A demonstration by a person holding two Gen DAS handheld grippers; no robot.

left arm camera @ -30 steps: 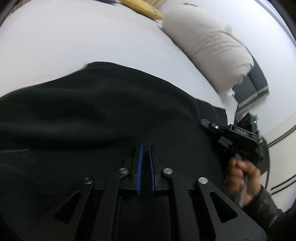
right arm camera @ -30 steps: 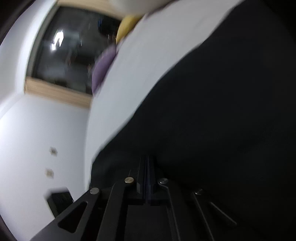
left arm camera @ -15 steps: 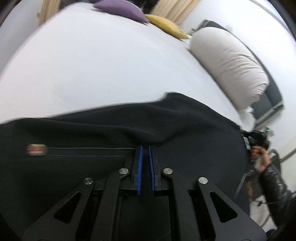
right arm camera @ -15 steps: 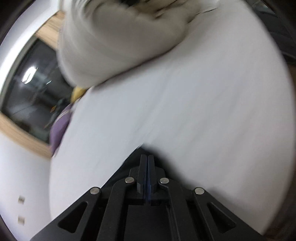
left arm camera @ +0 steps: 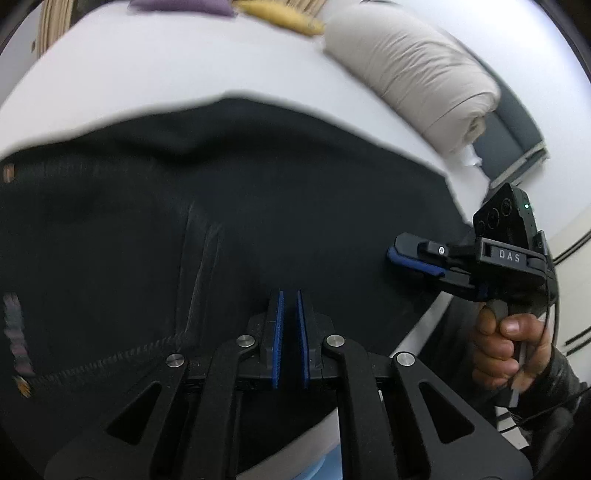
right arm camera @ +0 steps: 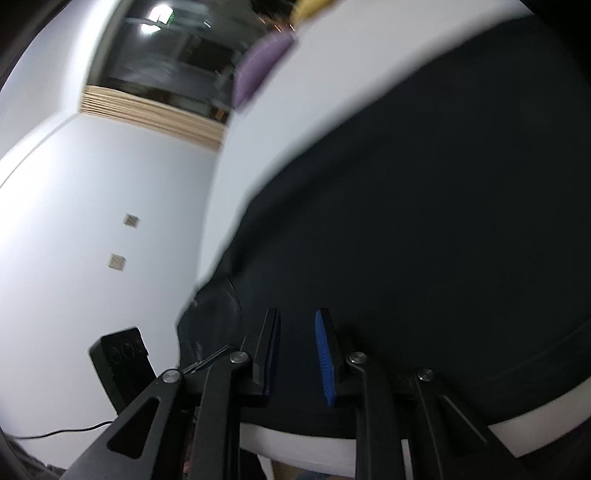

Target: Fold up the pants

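Observation:
The black pants [left arm camera: 258, 206] lie spread on the white bed [left arm camera: 155, 74], with a seam and stitching showing at the left. My left gripper [left arm camera: 289, 295] hovers over the near edge of the pants, its blue pads a narrow gap apart with nothing between them. My right gripper [left arm camera: 397, 254] shows at the right of the left wrist view, over the right end of the pants. In the right wrist view the right gripper [right arm camera: 297, 319] is open above the black pants [right arm camera: 424, 206], holding nothing.
A rolled beige duvet [left arm camera: 413, 74] lies at the far right of the bed. A purple cushion [left arm camera: 181, 5] and a yellow cushion [left arm camera: 280, 16] sit at the far edge. A window [right arm camera: 177, 55] and white wall [right arm camera: 92, 206] are at the left.
My right gripper has opened and let go of the pants, which now lie flat on the bed. My left gripper's pads have parted slightly and the cloth is out from between them.

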